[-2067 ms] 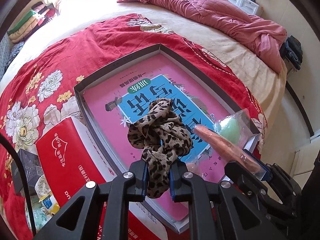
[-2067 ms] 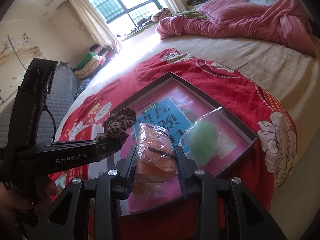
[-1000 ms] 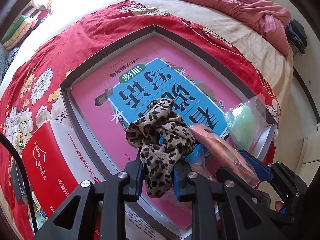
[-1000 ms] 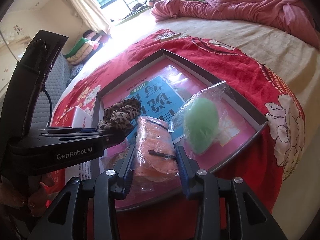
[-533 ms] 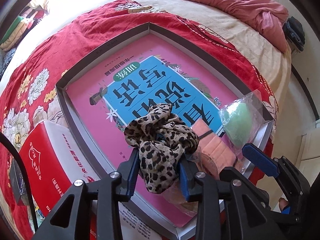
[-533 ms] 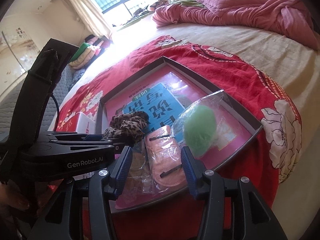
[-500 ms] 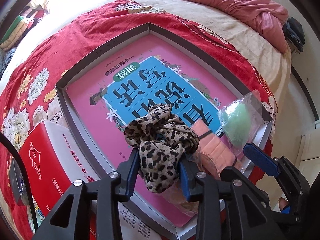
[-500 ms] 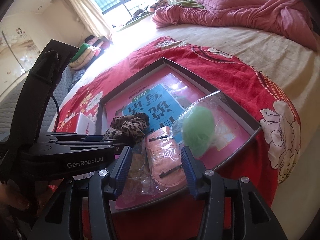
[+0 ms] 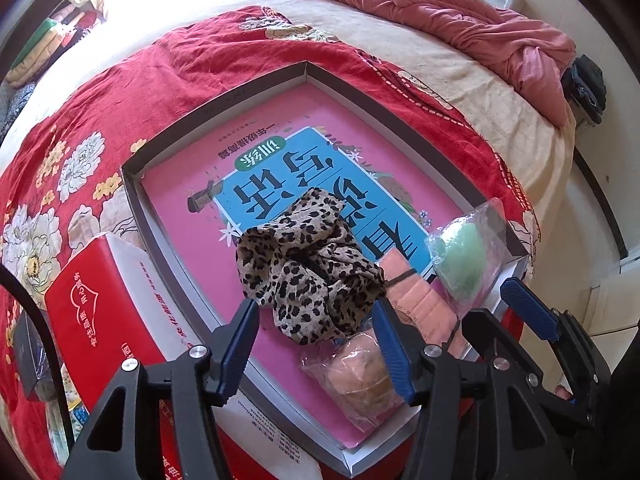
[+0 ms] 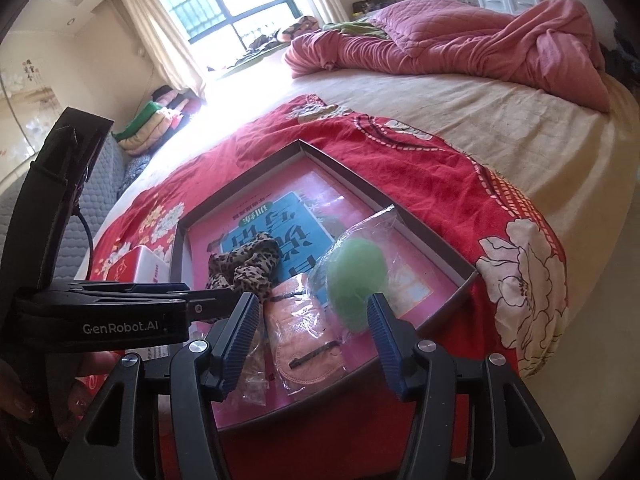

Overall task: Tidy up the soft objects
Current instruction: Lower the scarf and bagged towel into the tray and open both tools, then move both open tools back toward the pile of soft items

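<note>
Only the left wrist view shows the crinkly bag with a tan puff (image 9: 362, 376) under the left hand-held gripper (image 9: 316, 344), whose jaws have just been opening around, not pressing, the ruffled leopard-print scrunchie (image 9: 308, 268) lying in the shallow box (image 9: 256, 92). The right hand-held gripper (image 10: 310, 338) (also just spread, holding nothing) straddles the flat, quilted orange pad (image 10: 306, 354), with the round green sponge (image 10: 354, 276) in clear film beyond its right finger
</note>
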{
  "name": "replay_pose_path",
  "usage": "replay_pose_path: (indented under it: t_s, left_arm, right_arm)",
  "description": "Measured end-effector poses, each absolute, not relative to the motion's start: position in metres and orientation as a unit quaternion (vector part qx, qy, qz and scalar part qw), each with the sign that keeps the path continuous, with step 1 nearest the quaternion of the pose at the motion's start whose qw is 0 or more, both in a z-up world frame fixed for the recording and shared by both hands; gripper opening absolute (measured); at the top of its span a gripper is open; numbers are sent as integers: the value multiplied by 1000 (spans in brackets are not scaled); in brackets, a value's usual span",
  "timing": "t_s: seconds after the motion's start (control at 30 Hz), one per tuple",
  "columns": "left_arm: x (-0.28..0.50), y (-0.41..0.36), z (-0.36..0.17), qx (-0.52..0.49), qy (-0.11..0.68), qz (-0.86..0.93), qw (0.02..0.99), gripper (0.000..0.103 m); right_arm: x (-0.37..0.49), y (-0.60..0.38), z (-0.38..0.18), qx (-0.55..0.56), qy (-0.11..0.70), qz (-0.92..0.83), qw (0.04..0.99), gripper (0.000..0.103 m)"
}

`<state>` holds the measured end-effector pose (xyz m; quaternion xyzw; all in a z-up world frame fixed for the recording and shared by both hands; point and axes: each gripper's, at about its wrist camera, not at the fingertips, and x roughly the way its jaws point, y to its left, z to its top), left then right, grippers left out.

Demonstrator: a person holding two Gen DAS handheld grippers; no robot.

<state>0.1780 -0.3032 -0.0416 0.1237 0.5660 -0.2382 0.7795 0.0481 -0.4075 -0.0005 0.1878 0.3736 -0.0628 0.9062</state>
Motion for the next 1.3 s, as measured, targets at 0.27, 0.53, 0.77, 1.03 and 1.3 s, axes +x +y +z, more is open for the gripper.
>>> replay_pose_path:
  t_s: [0.27, 0.53, 0.77, 1.03, 1.3]
  left_arm:
    - [166, -294, -18, 110, 539, -239, 800, 65]
    - [154, -281, 2, 102, 516, -226, 820, 76]
    - [142, -271, 7, 110, 506, -216, 828, 77]
    - [128, -258, 12, 102, 501, -213, 833, 77]
    - [114, -246, 21, 94, 491, -211, 840, 78]
  right_arm:
    - [46, -406, 4, 173, 363, -71, 913, 68]
    - [42, -404, 12, 162, 342, -81, 922, 75]
    - [40, -401, 18, 145, 333, -96, 927, 75]
    - [33, -397, 28, 134, 318, -111, 932, 75]
    - [26, -389, 42, 123, 293, -123, 940, 75]
